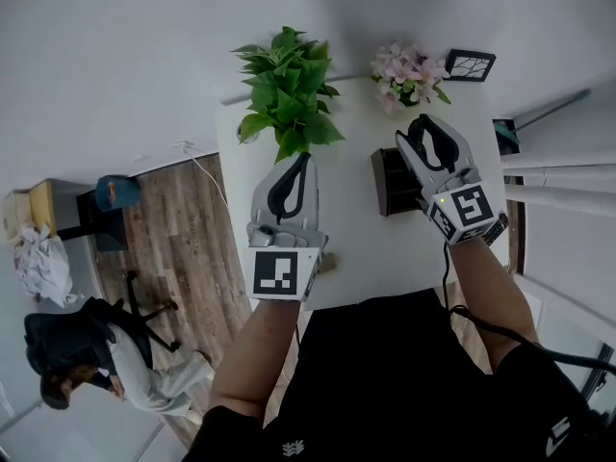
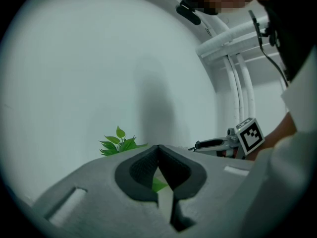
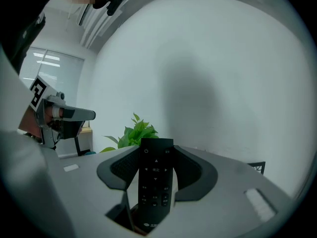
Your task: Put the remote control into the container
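Observation:
A black remote control (image 3: 156, 182) stands upright between the jaws of my right gripper (image 3: 157, 150), which is shut on its sides; its button face is turned to the camera. In the head view the right gripper (image 1: 424, 125) hovers over the right side of the white table (image 1: 356, 258), just right of and above a black container (image 1: 390, 183). My left gripper (image 1: 305, 162) hangs over the table's left part, in front of the plant. Its jaws (image 2: 158, 148) meet at the tips with nothing held.
A green potted plant (image 1: 287, 89) stands at the table's far left, pink flowers (image 1: 409, 73) and a small black frame (image 1: 469, 64) at the far right. Off the table's left edge is wooden floor, with a seated person (image 1: 87, 354).

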`<state>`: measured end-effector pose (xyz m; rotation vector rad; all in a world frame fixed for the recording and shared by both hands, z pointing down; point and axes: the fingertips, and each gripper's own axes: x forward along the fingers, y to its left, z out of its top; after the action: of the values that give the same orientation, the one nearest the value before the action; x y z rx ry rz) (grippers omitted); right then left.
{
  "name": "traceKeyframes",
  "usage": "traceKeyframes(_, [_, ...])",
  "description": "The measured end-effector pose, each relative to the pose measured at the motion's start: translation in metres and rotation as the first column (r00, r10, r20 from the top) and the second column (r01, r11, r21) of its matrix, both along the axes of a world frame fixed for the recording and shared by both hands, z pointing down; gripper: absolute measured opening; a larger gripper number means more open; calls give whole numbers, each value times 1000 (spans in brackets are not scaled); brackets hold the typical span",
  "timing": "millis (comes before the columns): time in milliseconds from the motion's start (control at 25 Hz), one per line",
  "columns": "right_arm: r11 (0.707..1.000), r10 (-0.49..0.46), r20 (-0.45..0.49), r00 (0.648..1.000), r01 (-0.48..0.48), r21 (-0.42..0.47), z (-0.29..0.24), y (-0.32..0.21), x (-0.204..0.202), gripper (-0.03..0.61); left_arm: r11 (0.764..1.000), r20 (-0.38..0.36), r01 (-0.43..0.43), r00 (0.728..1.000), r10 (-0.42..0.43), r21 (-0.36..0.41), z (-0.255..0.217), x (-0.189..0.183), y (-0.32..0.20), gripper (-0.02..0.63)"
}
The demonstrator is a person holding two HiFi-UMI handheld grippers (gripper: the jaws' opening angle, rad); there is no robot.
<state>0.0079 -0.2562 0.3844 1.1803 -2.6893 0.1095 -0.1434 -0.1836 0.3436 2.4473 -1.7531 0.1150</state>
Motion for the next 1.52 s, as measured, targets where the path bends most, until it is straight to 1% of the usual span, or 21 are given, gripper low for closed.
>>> traceKeyframes(160, [1000, 10, 6, 1000, -10, -9, 13, -6, 1, 213, 1000, -33, 11, 999, -11, 8, 2, 0, -5, 2])
traceKeyframes(280, [1000, 17, 10, 1000, -17, -20, 28, -6, 3, 213, 1000, -32, 17, 999, -17, -11, 12, -3, -6, 2])
traceKeyframes(400, [999, 31, 1, 1000, -31, -40, 40, -4, 7, 213, 999, -5, 8, 1000, -9, -46, 25, -5, -3, 2])
traceKeyframes(600, [997, 43, -11, 999, -44, -56, 55, 1, 12, 212, 998, -8, 8, 1000, -9, -70, 37, -4, -3, 2])
traceKeyframes(760, [998, 39, -39, 998, -40, -44, 58, 5, 11, 212, 997, -21, 4, 1000, -5, -78, 41, 1, -3, 2])
traceKeyframes(880, [998, 30, -86, 996, -34, -50, 65, 11, 10, 208, 996, -10, -8, 1000, 7, -86, 45, 5, -2, 2])
traceKeyframes(960, [997, 31, -113, 993, -38, -66, 73, 17, 12, 206, 996, -2, -16, 1000, 16, -93, 49, 7, -1, 2])
traceKeyframes(1120, [991, 48, -145, 988, -66, -117, 92, 23, 20, 205, 995, -1, -25, 1000, 25, -98, 51, 12, 1, 2])
traceKeyframes(1280, [982, 46, -172, 984, -76, -171, 108, 23, 24, 206, 995, 4, -29, 1000, 30, -98, 49, 15, 2, 2])
traceKeyframes(1520, [977, 39, -190, 981, -77, -197, 118, 24, 26, 206, 995, 10, -33, 999, 34, -90, 45, 17, 5, 2])
